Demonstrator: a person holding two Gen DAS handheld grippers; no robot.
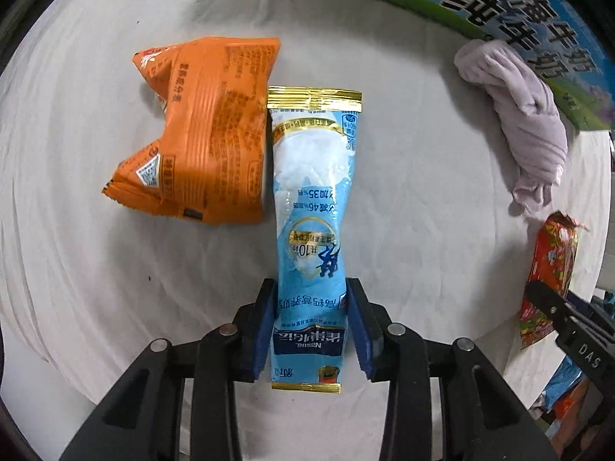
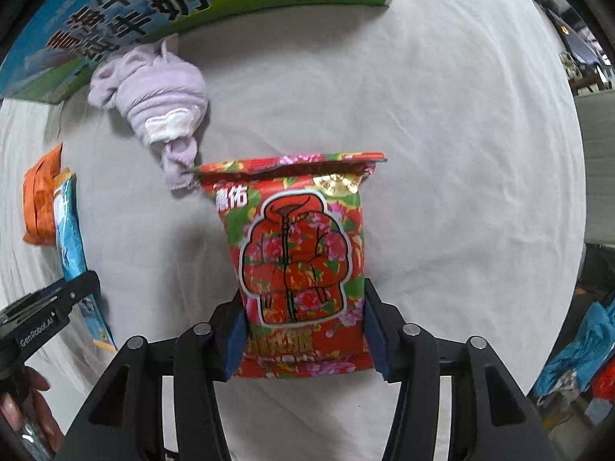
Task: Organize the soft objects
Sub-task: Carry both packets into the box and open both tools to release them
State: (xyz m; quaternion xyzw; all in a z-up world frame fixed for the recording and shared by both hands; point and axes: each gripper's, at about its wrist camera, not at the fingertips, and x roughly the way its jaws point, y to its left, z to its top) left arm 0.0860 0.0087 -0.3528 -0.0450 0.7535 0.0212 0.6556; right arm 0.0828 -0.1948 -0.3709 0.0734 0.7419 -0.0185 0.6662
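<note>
Both tongs grip packets over the white-clothed worktop.

The left tongs clamp the blue milk-powder sachet's near end, beside the orange snack packet; the right tongs clamp the red floral packet, with the lilac cloth bundle far-left of it.

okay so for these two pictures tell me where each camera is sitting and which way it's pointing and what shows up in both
Left wrist: sits on the left gripper, looking forward along its fingers at the blue sachet it grips and the orange packet; own fingers show.
Right wrist: sits on the right gripper, looking along the floral red packet it grips; own fingers and the person's hand show.
Shared: purple cloth, milk carton box, white tablecloth, all three packets.
</note>
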